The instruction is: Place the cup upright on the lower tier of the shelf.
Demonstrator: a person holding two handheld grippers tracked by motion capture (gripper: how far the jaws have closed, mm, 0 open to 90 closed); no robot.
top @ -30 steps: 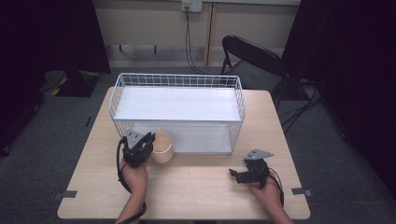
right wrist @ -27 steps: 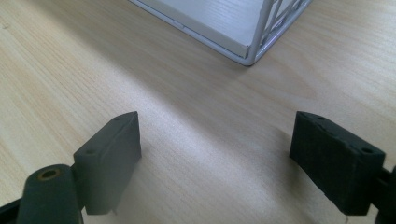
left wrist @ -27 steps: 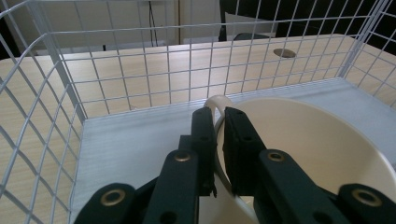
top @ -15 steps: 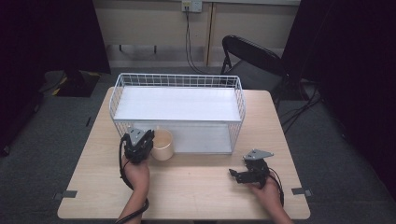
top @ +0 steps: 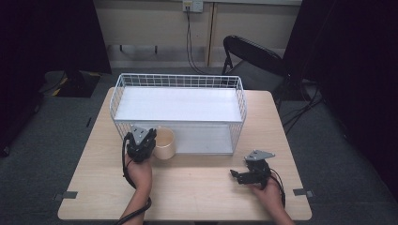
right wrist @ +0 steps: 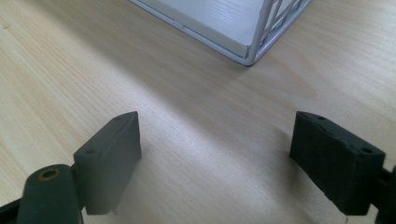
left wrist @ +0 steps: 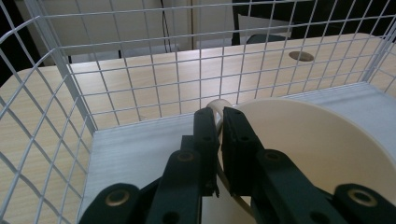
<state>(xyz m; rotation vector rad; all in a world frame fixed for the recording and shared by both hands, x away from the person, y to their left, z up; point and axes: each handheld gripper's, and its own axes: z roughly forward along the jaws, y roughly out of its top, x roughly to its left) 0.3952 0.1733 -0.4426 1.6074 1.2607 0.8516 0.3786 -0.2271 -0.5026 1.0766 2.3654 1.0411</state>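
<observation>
My left gripper is clamped on the rim of the round cream cup, 1 jaw inside the wall and 1 outside. The cup stands on the light wooden table at the open front of the white wire-mesh rack, its far side over the rack's lower white shelf. My right gripper rests low over bare tabletop near the rack's front corner, jaws wide apart, nothing between them.

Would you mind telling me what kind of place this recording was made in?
Probably a lab or studio set up for recording: a plain wooden table with dark curtains at the sides, a folding chair, and a wall socket behind.
</observation>
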